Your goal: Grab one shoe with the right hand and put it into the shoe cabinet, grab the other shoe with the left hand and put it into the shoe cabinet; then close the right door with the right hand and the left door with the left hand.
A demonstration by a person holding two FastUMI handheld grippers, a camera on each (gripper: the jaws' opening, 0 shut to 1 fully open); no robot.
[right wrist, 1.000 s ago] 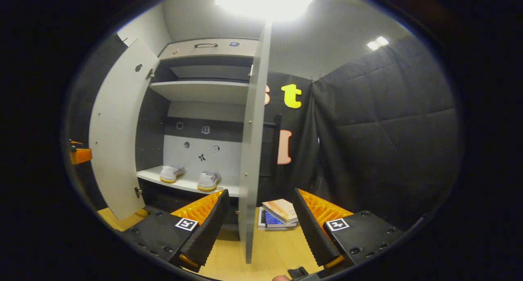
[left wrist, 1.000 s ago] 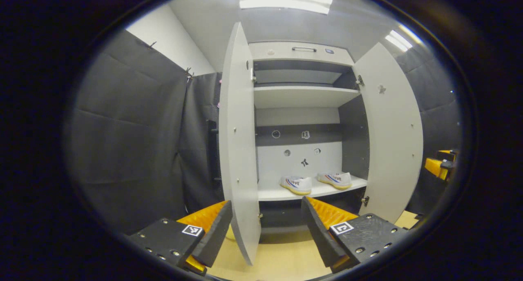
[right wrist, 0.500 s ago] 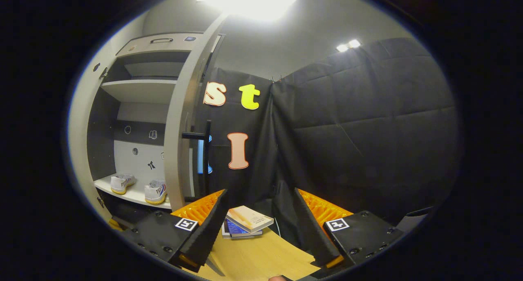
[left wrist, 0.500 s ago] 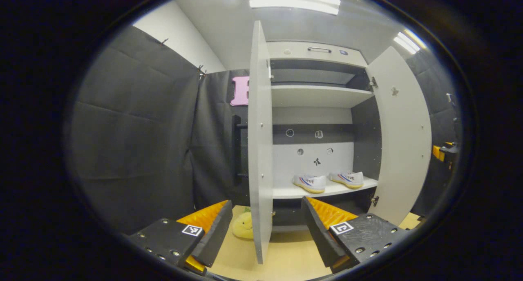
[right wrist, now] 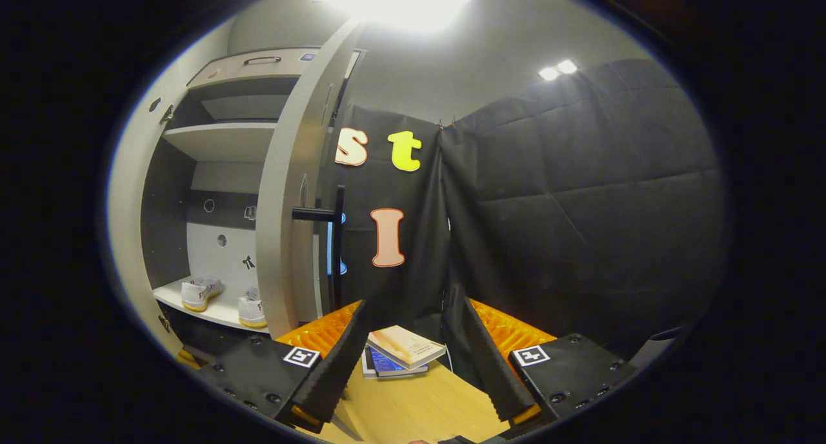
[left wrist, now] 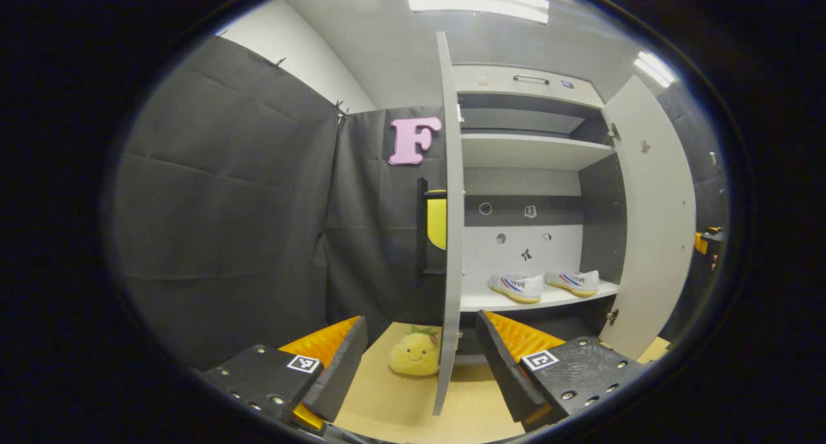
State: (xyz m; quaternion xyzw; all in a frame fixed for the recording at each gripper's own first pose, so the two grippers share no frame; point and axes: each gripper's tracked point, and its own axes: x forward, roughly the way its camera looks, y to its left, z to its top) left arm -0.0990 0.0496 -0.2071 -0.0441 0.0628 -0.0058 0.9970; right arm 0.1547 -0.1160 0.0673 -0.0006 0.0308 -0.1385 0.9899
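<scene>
The tall grey shoe cabinet (left wrist: 529, 153) stands with both doors swung out. On its lower white shelf (left wrist: 535, 300) the two white canvas shoes with yellow soles lie side by side: the nearer shoe (left wrist: 516, 287) towards the left door, the farther shoe (left wrist: 573, 281) towards the right door. The left gripper (left wrist: 419, 360) is held apart and empty in front of the cabinet, the thin edge of the grey left door (left wrist: 452, 237) rising between its fingers. A yellow plush toy (left wrist: 414, 355) sits on the wooden floor (left wrist: 400, 405) at that door's foot. The right gripper (right wrist: 403, 366) is also spread and empty, just outside the grey right door (right wrist: 290, 192) with its black bar handle (right wrist: 335, 244); a stack of books (right wrist: 400, 353) lies on the floor beyond that door.
</scene>
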